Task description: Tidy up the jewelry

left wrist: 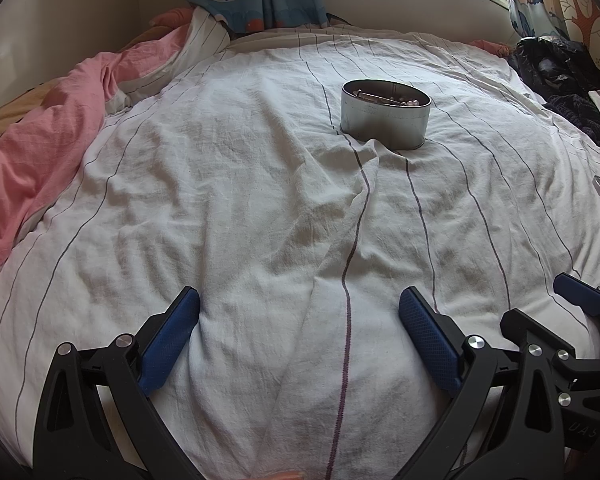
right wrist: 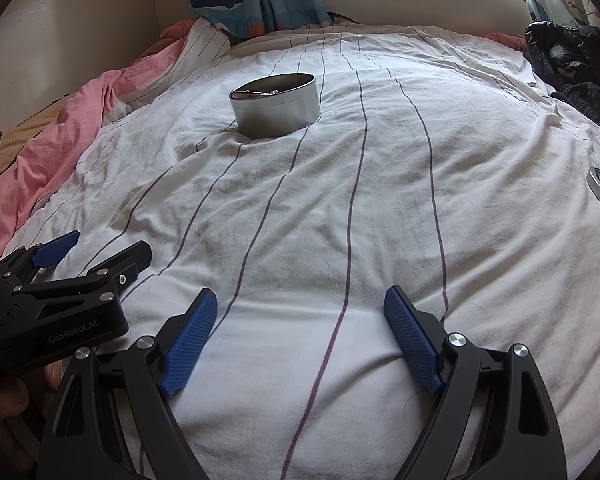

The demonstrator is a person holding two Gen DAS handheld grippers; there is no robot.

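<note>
The tin point(left wrist: 385, 114) looks like dull grey metal, smooth-walled, its inner rim brighter. Under it the sheet point(left wrist: 236, 200) is matt white cloth, creased, with thin dark stripes. The pink cover point(left wrist: 40, 152) is crumpled matt cloth. On each gripper point(right wrist: 296, 340) the 2 pads point(right wrist: 190, 344) are blue with a fine rough grid texture, set in matt black plastic arms with shiny metal pins.
</note>
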